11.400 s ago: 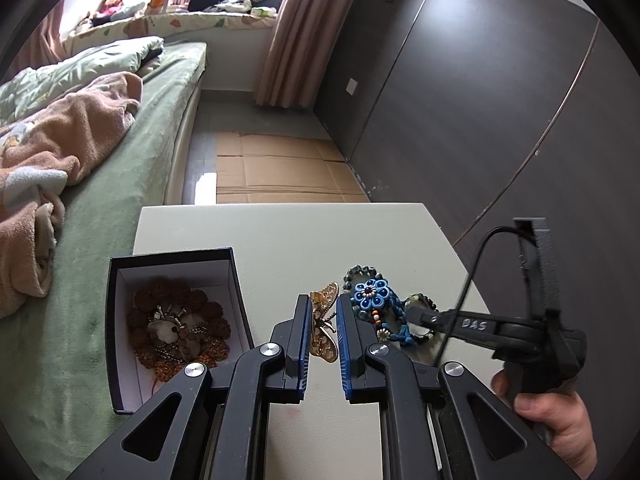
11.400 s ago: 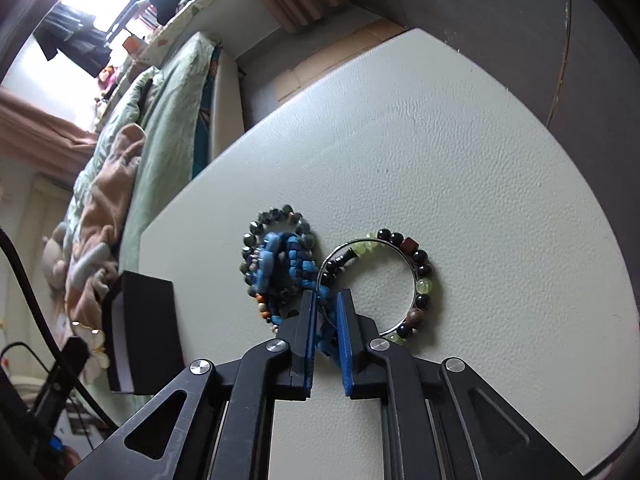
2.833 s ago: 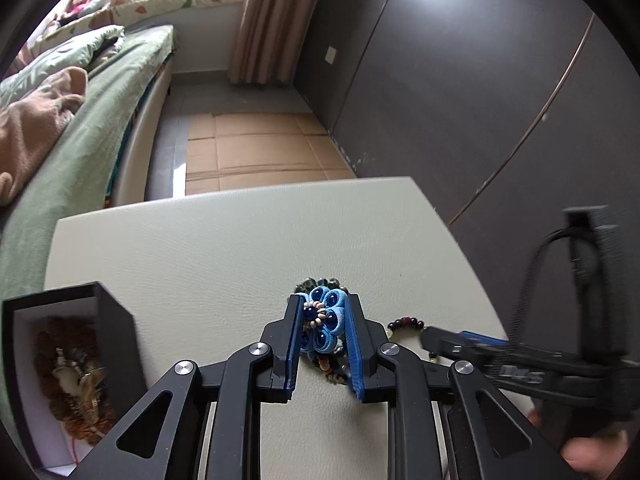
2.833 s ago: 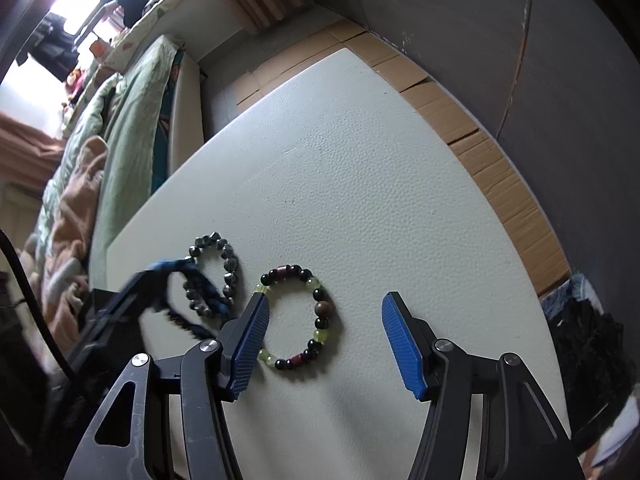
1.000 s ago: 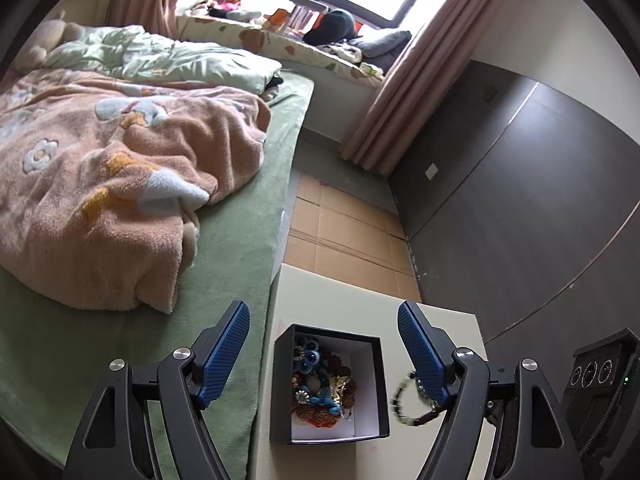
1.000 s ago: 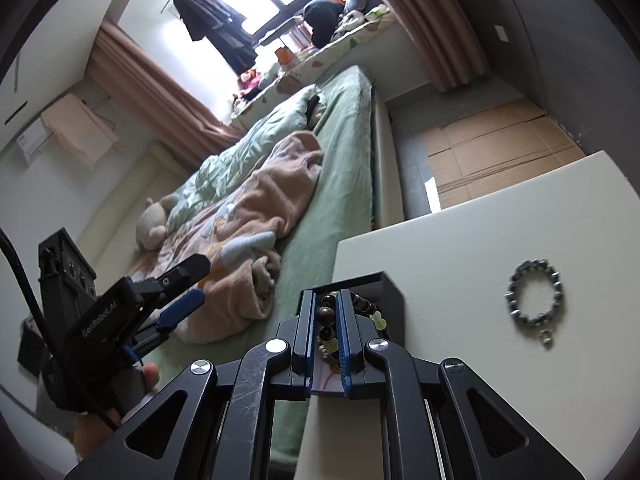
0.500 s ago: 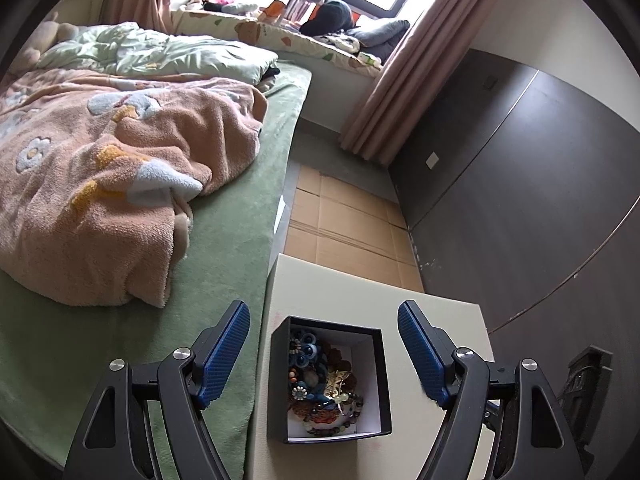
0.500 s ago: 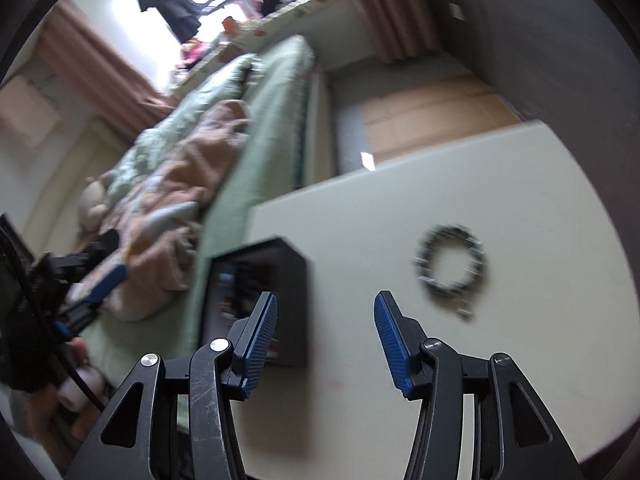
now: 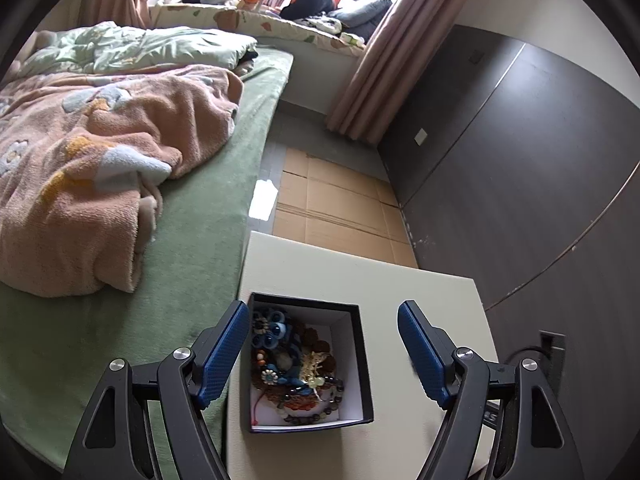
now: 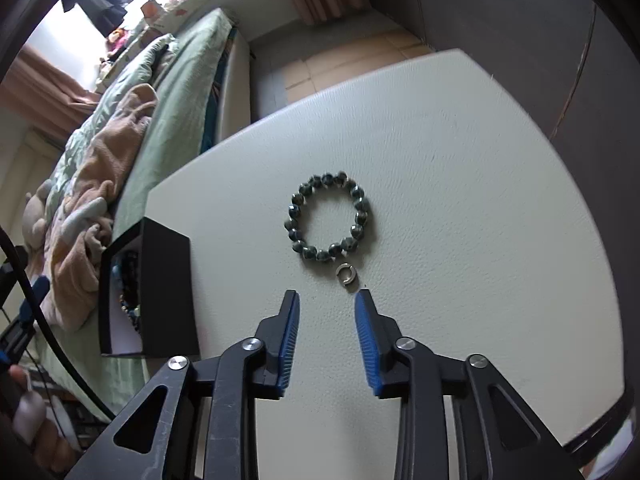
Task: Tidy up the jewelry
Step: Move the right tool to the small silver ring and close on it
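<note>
A black jewelry box (image 9: 360, 364) with a white inside stands near the table's left edge, holding a blue flower piece (image 9: 269, 330), a gold piece and beaded bracelets. It also shows in the right wrist view (image 10: 160, 288). My left gripper (image 9: 324, 328) is open and empty, held above the box. A dark green beaded bracelet (image 10: 297, 200) with a small metal ring (image 10: 346, 272) lies on the white table (image 10: 460, 184). My right gripper (image 10: 326, 300) is open and empty, just short of the ring.
A green bed (image 9: 192, 240) with a pink blanket (image 9: 80, 168) runs along the table's left side. Cardboard (image 9: 332, 208) covers the floor beyond the table. Dark wardrobe panels (image 9: 520, 184) stand to the right.
My right gripper let go of the mixed bead bracelet into the box, opened, and moved right and down toward the dark green bracelet. My left gripper stayed open above the box.
</note>
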Demonstrator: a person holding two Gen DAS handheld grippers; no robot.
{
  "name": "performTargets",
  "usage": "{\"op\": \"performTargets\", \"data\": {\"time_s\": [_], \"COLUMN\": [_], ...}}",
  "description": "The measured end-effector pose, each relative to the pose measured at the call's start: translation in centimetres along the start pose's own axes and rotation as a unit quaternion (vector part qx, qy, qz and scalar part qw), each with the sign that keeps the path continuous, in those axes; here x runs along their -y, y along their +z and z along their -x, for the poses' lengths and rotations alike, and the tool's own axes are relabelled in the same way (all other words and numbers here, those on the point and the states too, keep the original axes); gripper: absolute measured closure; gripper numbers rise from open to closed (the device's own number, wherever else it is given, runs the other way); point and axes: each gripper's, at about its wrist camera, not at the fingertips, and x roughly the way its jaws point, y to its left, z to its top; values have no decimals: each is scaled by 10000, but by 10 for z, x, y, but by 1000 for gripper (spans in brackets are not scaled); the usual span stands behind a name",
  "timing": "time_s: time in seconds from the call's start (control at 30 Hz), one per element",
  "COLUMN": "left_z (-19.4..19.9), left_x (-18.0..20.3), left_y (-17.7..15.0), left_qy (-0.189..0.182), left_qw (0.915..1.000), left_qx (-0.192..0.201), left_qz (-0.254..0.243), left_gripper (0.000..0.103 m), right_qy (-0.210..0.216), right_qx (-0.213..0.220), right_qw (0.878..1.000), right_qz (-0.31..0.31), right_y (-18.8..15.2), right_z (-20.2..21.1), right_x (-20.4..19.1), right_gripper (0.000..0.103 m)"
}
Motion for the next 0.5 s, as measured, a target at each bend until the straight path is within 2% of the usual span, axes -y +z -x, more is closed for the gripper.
{"op": "performTargets", "data": {"time_s": [0.1, 0.27, 0.5], "left_z": [-1, -4, -8], "left_x": [1, 2, -1], "left_y": [0, 2, 3], "left_qy": [-20, -64, -102], "left_qw": [10000, 10000, 9999], "left_qx": [0, -44, -98], "left_qz": [-18, 13, 87], "left_gripper": [26, 26, 26], "right_qy": [-174, -233, -415], "right_qx": [-23, -121, -32], "right_qw": [9998, 9995, 9991], "right_qz": [-72, -161, -59], "right_y": [2, 5, 9], "right_z": [-9, -19, -23], "right_x": [1, 2, -3], "right_gripper": [72, 72, 72]}}
